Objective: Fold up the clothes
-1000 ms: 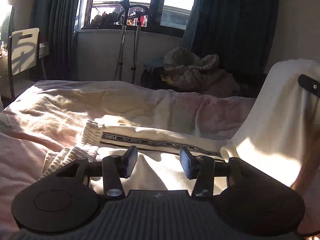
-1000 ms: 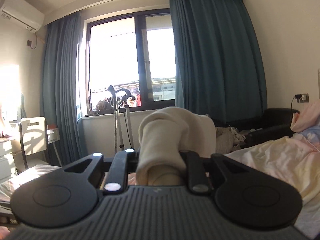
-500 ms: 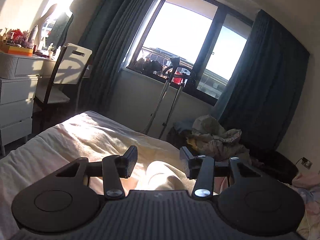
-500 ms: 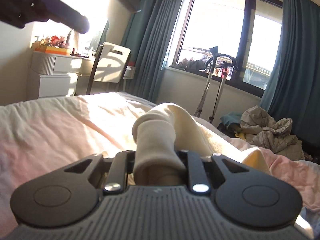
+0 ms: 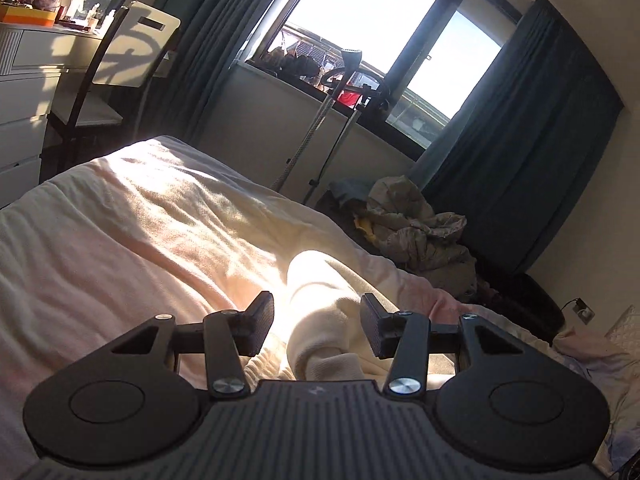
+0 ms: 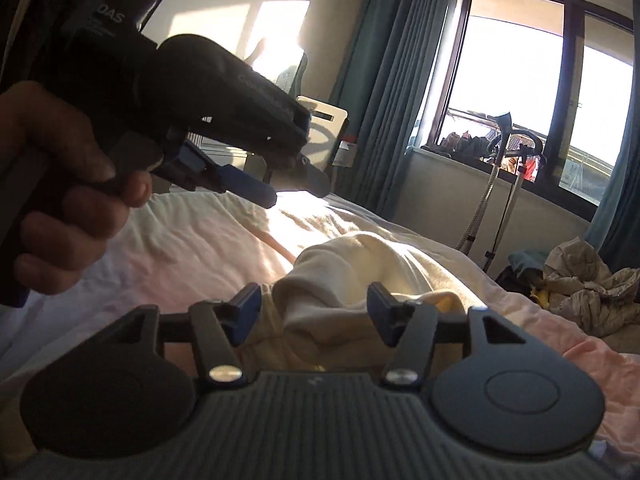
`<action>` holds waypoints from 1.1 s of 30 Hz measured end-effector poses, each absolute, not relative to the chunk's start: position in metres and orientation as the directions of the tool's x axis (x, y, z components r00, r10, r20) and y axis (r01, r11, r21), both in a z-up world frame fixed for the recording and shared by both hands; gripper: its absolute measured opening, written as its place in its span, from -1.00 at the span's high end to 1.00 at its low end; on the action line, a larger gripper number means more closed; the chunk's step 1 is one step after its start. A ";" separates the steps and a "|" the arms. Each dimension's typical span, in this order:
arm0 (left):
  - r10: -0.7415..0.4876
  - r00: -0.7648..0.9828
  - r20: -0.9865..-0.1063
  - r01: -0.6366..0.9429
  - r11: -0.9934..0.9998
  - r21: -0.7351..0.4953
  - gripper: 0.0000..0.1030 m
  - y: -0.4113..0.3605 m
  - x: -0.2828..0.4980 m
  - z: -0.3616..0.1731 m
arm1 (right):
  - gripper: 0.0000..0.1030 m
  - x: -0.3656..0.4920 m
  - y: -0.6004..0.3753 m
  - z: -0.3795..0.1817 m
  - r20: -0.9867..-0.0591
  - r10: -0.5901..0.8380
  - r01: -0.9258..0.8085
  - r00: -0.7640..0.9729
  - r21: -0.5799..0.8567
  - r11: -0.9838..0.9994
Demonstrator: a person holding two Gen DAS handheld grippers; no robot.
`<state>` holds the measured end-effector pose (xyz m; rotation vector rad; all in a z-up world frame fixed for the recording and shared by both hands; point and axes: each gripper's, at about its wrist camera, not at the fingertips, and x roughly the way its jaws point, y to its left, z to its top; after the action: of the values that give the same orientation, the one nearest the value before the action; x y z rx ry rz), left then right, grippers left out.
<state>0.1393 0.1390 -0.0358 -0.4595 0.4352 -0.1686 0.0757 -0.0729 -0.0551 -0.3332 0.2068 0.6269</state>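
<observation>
Dresser (image 5: pixel 24 80): at nine to ten o'clock in the left wrist view, white, small bottles and an orange box on top; a chair (image 5: pixel 132 48) with a pale back stands just beside it

Bed (image 5: pixel 120 240): fills the lower left of both views, covered in a pale pink and cream blanket, sunlit in the middle

Left gripper (image 5: pixel 316 330): jaws opening, pads apart; pads press on nothing; in the right wrist view it hangs at ten o'clock (image 6: pixel 296 190), above the bed, carried by the person's hand (image 6: pixel 60 184)

Cream garment (image 5: pixel 320 312): bunched on the bed; in the left wrist view a rolled fold of it runs between the left gripper's fingers from six o'clock toward twelve, a gap of light on its left side; whether it brushes the right pad I cannot tell

Right gripper (image 6: pixel 314 314): jaws opening, blue-edged pads standing off to either side; the same garment (image 6: pixel 340 280) lies heaped between them, a fold drooping from twelve o'clock down to the gripper body; neither pad clamps it

Window (image 6: pixel 560 80): at one to two o'clock, bright, dark frame, teal curtains (image 6: pixel 384 80) on both sides; two metal stands (image 6: pixel 504 184) lean below the sill

Clothes pile (image 6: pixel 584 284): at three o'clock beyond the bed's far edge, crumpled tan and grey fabric, well apart from both grippers
</observation>
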 end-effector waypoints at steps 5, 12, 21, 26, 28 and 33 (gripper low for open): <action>-0.272 0.880 -0.390 0.107 0.913 -0.394 -0.23 0.116 0.127 -0.036 | -0.18 0.046 -0.143 -0.035 -0.290 0.432 -0.496 0.854 -0.202 0.845; -0.292 0.858 -0.423 0.192 0.946 -0.261 -0.50 0.073 0.097 -0.045 | -0.18 0.052 -0.198 -0.058 -0.336 0.351 -0.392 0.874 -0.059 0.918; -0.188 0.841 -0.508 0.028 0.952 -0.306 -0.44 0.067 0.118 -0.081 | -0.08 0.064 -0.184 -0.065 -0.326 0.420 -0.469 0.847 -0.086 0.879; -0.179 0.867 -0.464 -0.080 0.871 -0.485 -0.43 0.099 0.121 -0.084 | 0.83 0.075 -0.197 -0.065 -0.396 0.376 -0.412 0.838 -0.008 0.911; -0.184 0.873 -0.451 -0.097 0.842 -0.531 -0.42 0.107 0.121 -0.085 | 0.86 0.070 -0.196 -0.060 -0.412 0.369 -0.408 0.833 -0.007 0.913; -0.148 0.897 -0.416 -0.105 0.844 -0.526 -0.40 0.108 0.118 -0.079 | 0.89 0.060 -0.178 -0.071 -0.492 0.325 -0.414 0.808 -0.081 0.907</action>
<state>0.1176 0.1085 -0.0790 -0.5703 0.4634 -0.0237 0.0599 -0.1782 -0.0711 -0.1881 0.4905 0.3971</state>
